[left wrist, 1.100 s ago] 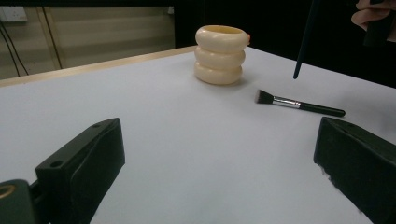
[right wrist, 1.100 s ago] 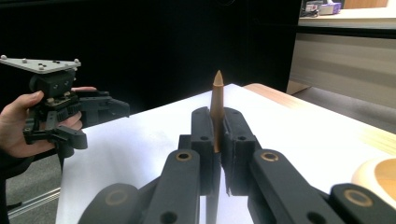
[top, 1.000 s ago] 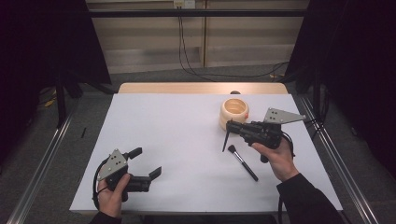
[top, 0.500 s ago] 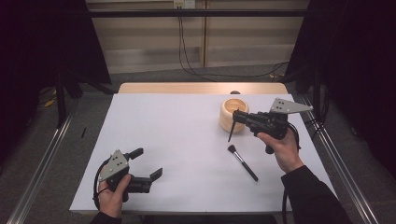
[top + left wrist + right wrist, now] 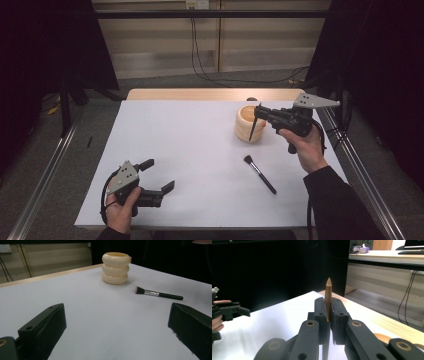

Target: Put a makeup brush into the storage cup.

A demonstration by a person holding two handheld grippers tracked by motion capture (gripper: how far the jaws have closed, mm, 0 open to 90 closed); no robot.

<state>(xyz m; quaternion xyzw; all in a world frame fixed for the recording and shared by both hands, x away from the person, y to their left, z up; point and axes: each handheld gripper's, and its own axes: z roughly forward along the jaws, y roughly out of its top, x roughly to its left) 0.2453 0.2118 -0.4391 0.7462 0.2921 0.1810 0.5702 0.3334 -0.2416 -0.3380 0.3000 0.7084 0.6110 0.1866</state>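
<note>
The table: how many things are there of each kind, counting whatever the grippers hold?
Brushes: 2, one lying on the table, one slim brown-handled one clamped in the right gripper.
Cream ringed holders: 1.
Total: 3.

High view: fixed cam above the person's side, looks fwd and down over the whole white table (image 5: 200, 150), floor and back wall beyond. Left gripper view: cam low, just above the tabletop, looks along its own jaws across the table twd the cream holder (image 5: 116, 268) and the brush (image 5: 157, 293), both mid-distance. Right gripper view: cam raised above the table, looks along its own jaws, very close, twd the table's left side and a dark curtain. High and left gripper views share the holder and brush.
</note>
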